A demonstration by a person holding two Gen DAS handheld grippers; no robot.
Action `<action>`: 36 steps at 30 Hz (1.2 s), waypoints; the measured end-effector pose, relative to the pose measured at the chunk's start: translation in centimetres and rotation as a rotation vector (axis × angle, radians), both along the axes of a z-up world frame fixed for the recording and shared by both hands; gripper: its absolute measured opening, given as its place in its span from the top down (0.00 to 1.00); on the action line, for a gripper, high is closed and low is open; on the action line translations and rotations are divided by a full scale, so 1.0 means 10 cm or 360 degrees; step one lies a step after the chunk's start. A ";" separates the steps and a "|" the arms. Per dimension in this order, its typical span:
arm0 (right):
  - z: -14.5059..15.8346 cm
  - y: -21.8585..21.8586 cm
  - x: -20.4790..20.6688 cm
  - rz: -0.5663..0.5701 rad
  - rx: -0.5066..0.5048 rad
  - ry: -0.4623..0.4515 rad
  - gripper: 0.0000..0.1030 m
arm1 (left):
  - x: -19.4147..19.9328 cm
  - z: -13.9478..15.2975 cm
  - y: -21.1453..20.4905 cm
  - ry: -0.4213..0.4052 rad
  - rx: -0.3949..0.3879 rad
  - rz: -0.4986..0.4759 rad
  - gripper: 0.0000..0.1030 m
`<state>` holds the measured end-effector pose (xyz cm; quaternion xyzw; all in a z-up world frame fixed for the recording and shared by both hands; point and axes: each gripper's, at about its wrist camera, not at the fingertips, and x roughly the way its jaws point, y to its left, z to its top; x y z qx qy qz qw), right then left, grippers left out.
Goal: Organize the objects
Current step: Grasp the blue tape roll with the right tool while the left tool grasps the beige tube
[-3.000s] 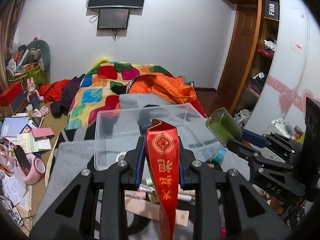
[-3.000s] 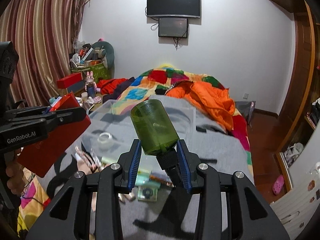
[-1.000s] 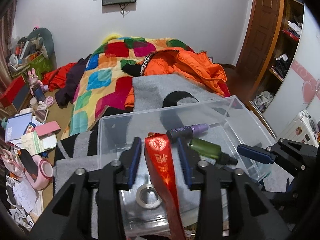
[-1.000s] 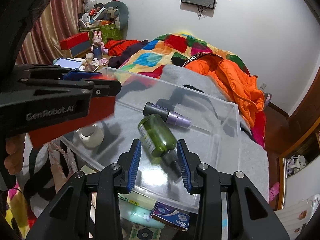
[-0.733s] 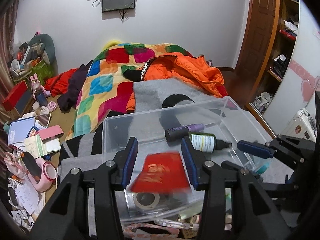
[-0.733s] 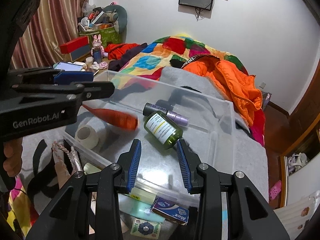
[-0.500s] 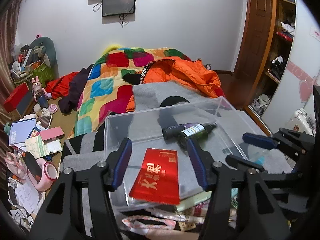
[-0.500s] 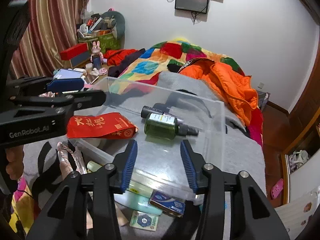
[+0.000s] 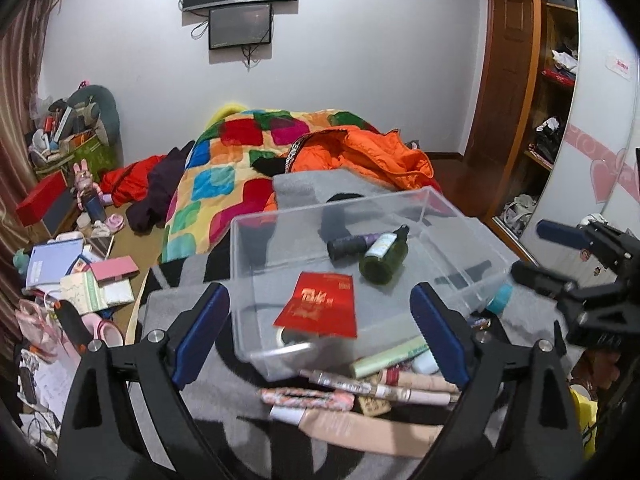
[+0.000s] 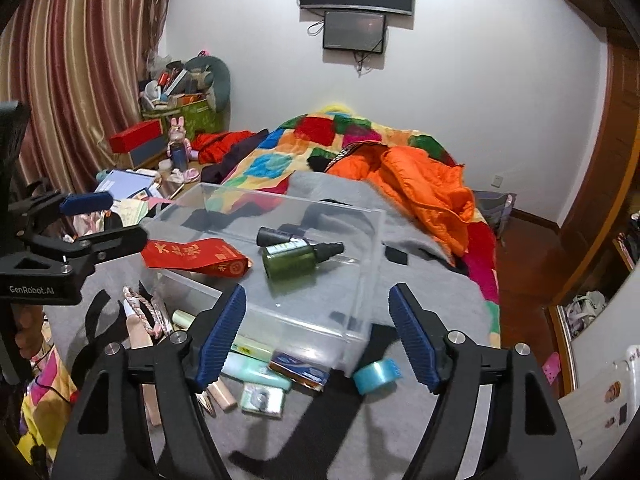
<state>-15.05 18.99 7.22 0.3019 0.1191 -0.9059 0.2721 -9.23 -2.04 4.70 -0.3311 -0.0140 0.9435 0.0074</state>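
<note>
A clear plastic box (image 9: 448, 208) stands on the grey blanket. Inside it lie a red envelope (image 9: 320, 310), a green spray bottle (image 9: 382, 256) and a dark purple bottle (image 9: 352, 244); a tape roll (image 9: 294, 346) peeks out under the envelope. My left gripper (image 9: 320, 300) hovers before the box's near wall, jaws opening and holding nothing. In the right wrist view the box (image 10: 372, 264), envelope (image 10: 192, 258) and green bottle (image 10: 296, 260) lie ahead of my right gripper (image 10: 318, 300), whose jaws are also opening with nothing held. The left gripper (image 10: 108, 220) shows at the left.
Loose tubes and pens (image 9: 360, 384), a small packet (image 10: 262, 398) and a blue tape roll (image 10: 376, 376) lie in front of the box. Behind it are a patchwork quilt (image 9: 224, 168) and an orange jacket (image 9: 368, 156). Floor clutter (image 9: 80, 272) is left, a wardrobe (image 9: 560, 120) right.
The left gripper let the red envelope drop into the box and the right one released the green bottle there. Both grippers have drawn back and spread wider.
</note>
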 end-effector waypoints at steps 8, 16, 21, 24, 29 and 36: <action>-0.17 0.26 0.00 -0.0099 0.0015 -0.0049 0.30 | 0.13 -0.34 -0.18 -0.0124 -0.0008 0.0074 0.10; -0.51 0.50 -0.09 -0.0202 0.0072 -0.0171 0.30 | 0.22 -0.77 -0.32 -0.0288 0.0094 0.0110 0.10; -0.68 0.60 -0.28 -0.0281 0.0054 -0.0257 0.30 | 0.17 -0.96 -0.30 -0.0362 0.0165 0.0084 0.10; -0.75 0.59 -0.38 -0.0275 0.0040 -0.0290 0.30 | 0.13 -1.01 -0.26 -0.0368 0.0174 0.0056 0.10; -0.83 0.48 -0.45 -0.0222 0.0074 -0.0291 0.42 | 0.10 -1.04 -0.21 -0.0370 0.0197 0.0009 0.20; -0.95 0.45 -0.45 -0.0154 0.0079 -0.0329 0.62 | 0.21 -0.99 -0.16 -0.0329 0.0206 -0.0043 0.48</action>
